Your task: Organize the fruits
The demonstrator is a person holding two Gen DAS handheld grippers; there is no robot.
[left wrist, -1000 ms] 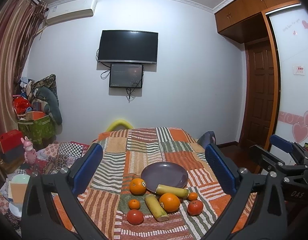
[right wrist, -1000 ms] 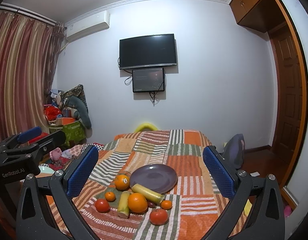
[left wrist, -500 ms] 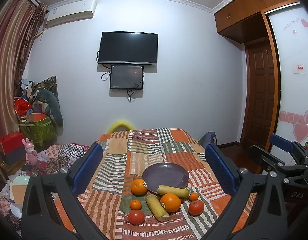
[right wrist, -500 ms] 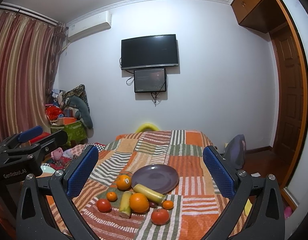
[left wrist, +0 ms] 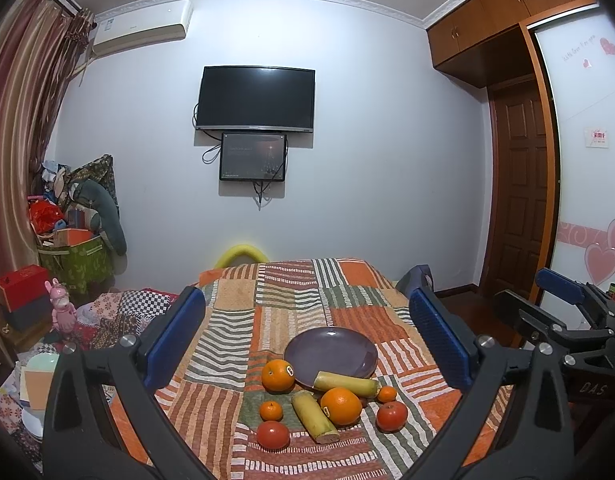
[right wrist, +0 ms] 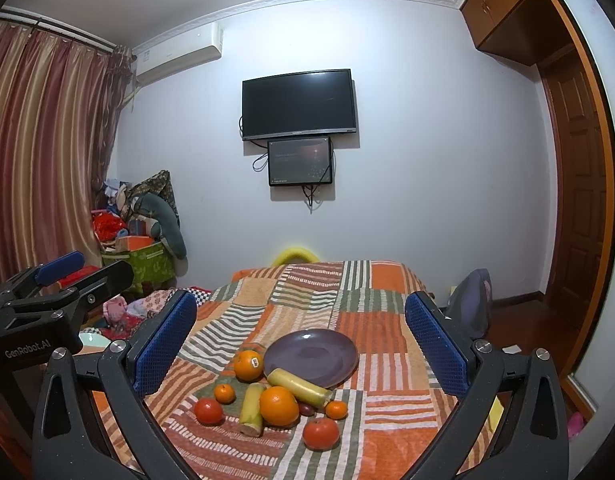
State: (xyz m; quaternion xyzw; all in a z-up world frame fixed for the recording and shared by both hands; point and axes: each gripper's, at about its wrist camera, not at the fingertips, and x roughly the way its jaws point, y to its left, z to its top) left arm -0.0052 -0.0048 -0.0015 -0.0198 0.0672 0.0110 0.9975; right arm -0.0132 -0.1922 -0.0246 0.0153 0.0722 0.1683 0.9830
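Fruits lie in a loose cluster on the patchwork quilt (left wrist: 235,344) of the bed, at 6 o'clock of the purple plate (left wrist: 331,350), which holds nothing yet. We see two big oranges (left wrist: 278,375) (left wrist: 341,406), two small mandarins (left wrist: 271,411) (left wrist: 387,394), two red tomato-like fruits (left wrist: 273,435) (left wrist: 392,416), and two yellow-green cane stalks (left wrist: 314,416) (left wrist: 345,383), one with its end over the plate's near rim.

We judge the oranges firm, fairly heavy and round: best taken across the widest part, since they could roll on soft bedding. The red fruits look smooth and softer, so we would close on them gently. The mandarins are light and easy. The stalks look stiff and should be gripped across the middle.

Our left claw (left wrist: 307,340) hangs above the near end of the bed, fingers spread wide and holding nothing, aimed forward and slightly down at the cluster. Our right claw (right wrist: 299,340) is likewise spread and vacant, level beside it at 3 o'clock. Both are well apart from the fruit.
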